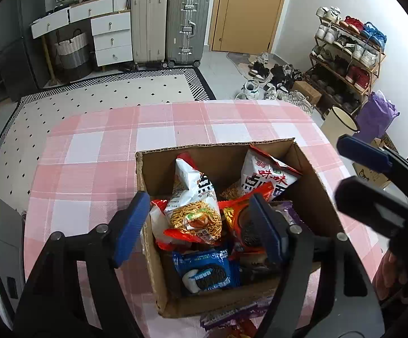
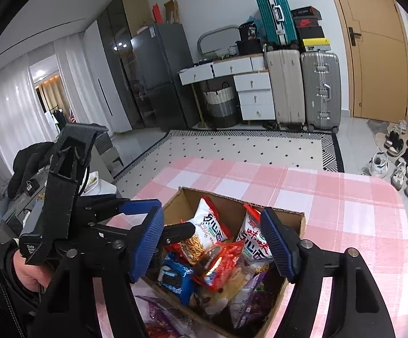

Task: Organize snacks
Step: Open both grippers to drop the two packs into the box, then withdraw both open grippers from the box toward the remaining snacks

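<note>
Open brown cardboard box (image 1: 311, 174) of snack packets on the desk with the pink-and-white checked cloth (image 1: 97, 140). Left tongs (image 1: 198, 225), about half open and empty, hang over the box's near left part; a white noodle-snack bag (image 1: 195, 197) and a blue cookie packet (image 1: 204, 273) lie between and below their blue pads. Right tongs (image 2: 215, 242), likewise half open and gripping nothing, straddle the box from its right side, above a red wrapper (image 2: 223, 264) and purple packets (image 2: 251, 301).
</note>
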The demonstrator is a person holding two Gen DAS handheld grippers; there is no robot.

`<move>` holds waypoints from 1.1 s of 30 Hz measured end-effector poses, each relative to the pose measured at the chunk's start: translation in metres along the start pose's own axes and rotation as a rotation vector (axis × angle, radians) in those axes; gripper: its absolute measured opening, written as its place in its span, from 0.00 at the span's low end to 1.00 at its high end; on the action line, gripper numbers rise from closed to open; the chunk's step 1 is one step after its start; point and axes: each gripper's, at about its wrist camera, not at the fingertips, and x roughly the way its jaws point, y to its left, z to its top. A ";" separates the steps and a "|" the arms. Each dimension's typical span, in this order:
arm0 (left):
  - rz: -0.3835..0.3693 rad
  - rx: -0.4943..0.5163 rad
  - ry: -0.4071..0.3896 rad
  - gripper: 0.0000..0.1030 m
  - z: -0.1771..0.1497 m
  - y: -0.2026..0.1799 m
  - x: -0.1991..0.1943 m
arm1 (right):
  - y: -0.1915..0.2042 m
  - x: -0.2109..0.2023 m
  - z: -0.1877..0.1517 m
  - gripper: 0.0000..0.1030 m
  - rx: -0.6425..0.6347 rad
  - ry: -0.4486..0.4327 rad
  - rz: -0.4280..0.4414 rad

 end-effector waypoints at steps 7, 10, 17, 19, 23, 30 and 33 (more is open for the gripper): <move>0.014 0.011 -0.017 0.73 -0.018 -0.006 -0.026 | 0.010 -0.033 -0.001 0.82 -0.016 -0.050 -0.015; 0.016 0.009 -0.033 0.74 -0.028 -0.007 -0.043 | 0.015 -0.048 -0.004 0.83 -0.017 -0.066 -0.020; 0.021 0.008 -0.067 0.78 -0.045 -0.009 -0.084 | 0.031 -0.080 -0.013 0.87 -0.035 -0.097 -0.031; 0.020 0.005 -0.081 0.78 -0.052 -0.009 -0.098 | 0.038 -0.090 -0.017 0.89 -0.037 -0.111 -0.033; 0.011 0.007 -0.094 0.79 -0.066 -0.010 -0.122 | 0.050 -0.109 -0.026 0.91 -0.044 -0.134 -0.037; 0.017 0.019 -0.154 0.83 -0.095 -0.015 -0.174 | 0.071 -0.143 -0.044 0.94 -0.058 -0.176 -0.039; 0.018 0.023 -0.180 0.84 -0.108 -0.017 -0.195 | 0.076 -0.158 -0.055 0.97 -0.044 -0.193 -0.035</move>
